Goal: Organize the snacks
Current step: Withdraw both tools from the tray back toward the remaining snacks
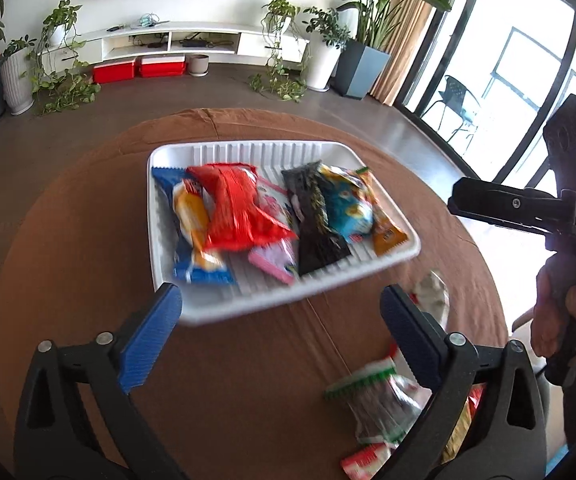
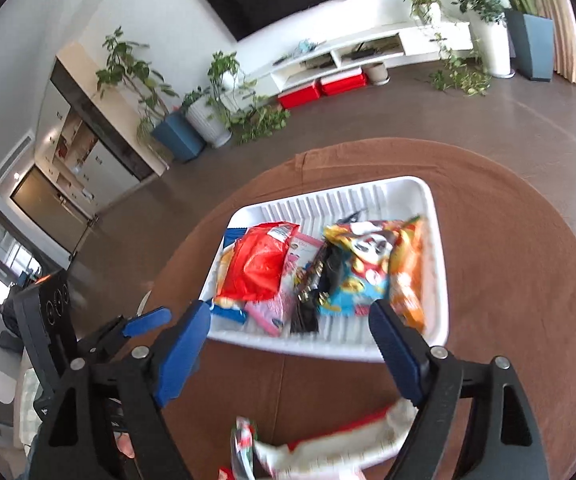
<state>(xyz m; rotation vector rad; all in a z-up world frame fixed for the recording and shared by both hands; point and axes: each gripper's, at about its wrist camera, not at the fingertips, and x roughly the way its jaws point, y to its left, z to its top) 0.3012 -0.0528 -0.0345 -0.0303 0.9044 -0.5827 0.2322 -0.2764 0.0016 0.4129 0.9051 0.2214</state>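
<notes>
A white ribbed tray sits on the round brown table and holds several snack packets: a red bag, a pink one, a black one, a blue-and-yellow one and an orange one. My left gripper hangs open before the tray's near edge, nothing between its blue pads. My right gripper is open too, over the tray's near rim, with nothing in it. Loose packets lie on the cloth nearer to me.
The right gripper's body and the hand holding it stand at the right of the left wrist view. The left gripper shows at the left of the right wrist view. Beyond the table are floor, potted plants and a TV shelf.
</notes>
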